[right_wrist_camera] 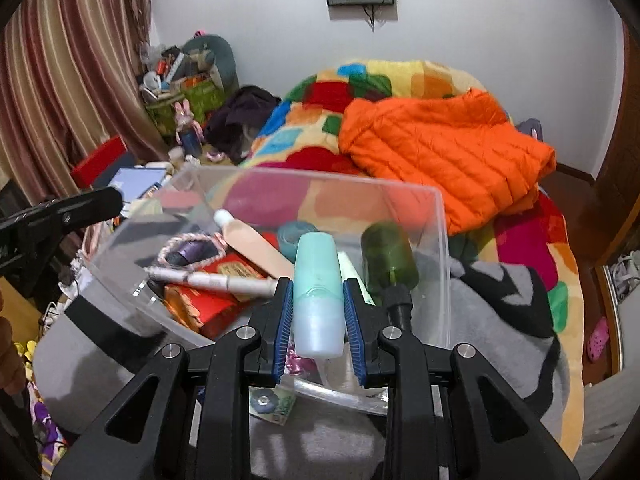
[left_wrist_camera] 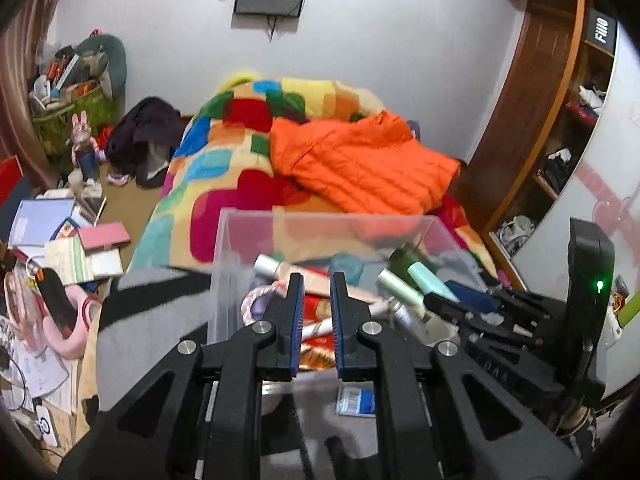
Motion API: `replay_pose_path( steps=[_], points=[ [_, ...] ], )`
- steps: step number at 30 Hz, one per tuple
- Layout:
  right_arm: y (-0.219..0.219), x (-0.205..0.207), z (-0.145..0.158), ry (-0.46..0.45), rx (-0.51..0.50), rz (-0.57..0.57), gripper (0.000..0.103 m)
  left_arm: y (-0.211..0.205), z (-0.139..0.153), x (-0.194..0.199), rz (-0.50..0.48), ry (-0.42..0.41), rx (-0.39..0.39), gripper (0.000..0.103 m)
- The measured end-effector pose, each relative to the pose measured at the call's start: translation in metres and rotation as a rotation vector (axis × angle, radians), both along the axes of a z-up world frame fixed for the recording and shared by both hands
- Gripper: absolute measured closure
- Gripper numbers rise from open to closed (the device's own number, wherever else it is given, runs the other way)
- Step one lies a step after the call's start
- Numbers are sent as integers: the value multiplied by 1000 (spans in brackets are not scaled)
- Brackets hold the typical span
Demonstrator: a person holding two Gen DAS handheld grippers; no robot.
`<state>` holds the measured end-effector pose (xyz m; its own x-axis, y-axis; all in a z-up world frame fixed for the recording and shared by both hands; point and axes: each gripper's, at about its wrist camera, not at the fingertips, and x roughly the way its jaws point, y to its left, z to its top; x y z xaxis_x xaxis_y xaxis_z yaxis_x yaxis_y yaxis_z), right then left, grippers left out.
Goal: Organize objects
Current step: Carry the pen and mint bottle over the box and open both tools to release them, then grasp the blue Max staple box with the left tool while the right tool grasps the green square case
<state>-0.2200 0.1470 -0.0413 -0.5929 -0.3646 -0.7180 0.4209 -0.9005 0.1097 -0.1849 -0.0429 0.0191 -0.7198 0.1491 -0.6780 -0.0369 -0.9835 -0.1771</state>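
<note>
The right gripper [right_wrist_camera: 316, 312] has its fingers clamped on a mint-green bottle [right_wrist_camera: 318, 292], which pokes forward over the near edge of the clear plastic bin [right_wrist_camera: 440, 248] on the bed. Inside the bin lie a peach tube [right_wrist_camera: 256, 246], a dark green bottle [right_wrist_camera: 388, 252], a white pen-like stick [right_wrist_camera: 216, 280] and a red packet [right_wrist_camera: 224, 300] (the floor of it is already crowded). The left gripper [left_wrist_camera: 314, 320] hangs over the bin's near left corner, fingers drawn nearly together with nothing between them. An orange jacket [right_wrist_camera: 448, 156] lies beyond the far wall, on the patchwork blanket [left_wrist_camera: 224, 152]; grey blanket [right_wrist_camera: 480, 320] spreads to the right.
</note>
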Motion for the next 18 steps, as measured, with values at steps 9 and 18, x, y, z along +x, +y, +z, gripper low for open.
replay_pose_path(
  steps=[9, 18],
  points=[
    [6, 6, 10, 13, 6, -4, 66, 2, -4, 16, -6, 7, -10, 55],
    [16, 42, 30, 63, -21, 20, 44, 22, -24, 41, -42, -43, -66, 16]
  ],
)
